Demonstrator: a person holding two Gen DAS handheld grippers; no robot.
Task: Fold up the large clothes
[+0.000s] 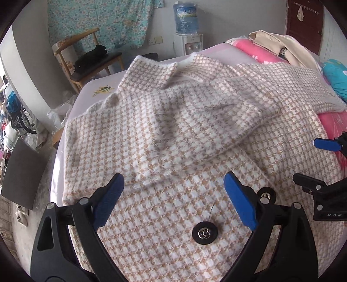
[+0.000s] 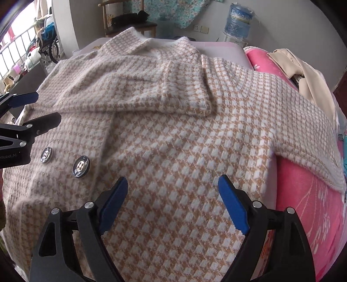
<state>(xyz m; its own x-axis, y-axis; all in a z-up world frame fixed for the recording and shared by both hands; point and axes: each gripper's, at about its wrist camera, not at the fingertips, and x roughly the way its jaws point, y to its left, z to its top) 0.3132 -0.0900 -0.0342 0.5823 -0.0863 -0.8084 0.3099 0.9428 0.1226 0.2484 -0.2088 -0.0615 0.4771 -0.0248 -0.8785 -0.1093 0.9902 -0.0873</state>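
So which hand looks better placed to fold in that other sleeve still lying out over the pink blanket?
The right gripper, probably. It is open above the checked beige-and-white coat on the side where the unfolded sleeve lies.

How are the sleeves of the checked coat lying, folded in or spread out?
One sleeve is folded across the coat's chest; the other sleeve lies spread out over the pink blanket.

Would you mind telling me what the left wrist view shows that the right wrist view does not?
Only the left wrist view shows the yellow-green print on the lilac sheet and the dark red door. Only the right wrist view shows the railing and both buttons unobstructed. Both share the houndstooth coat, one sleeve folded across its chest, the water dispenser, and the open left gripper and right gripper.
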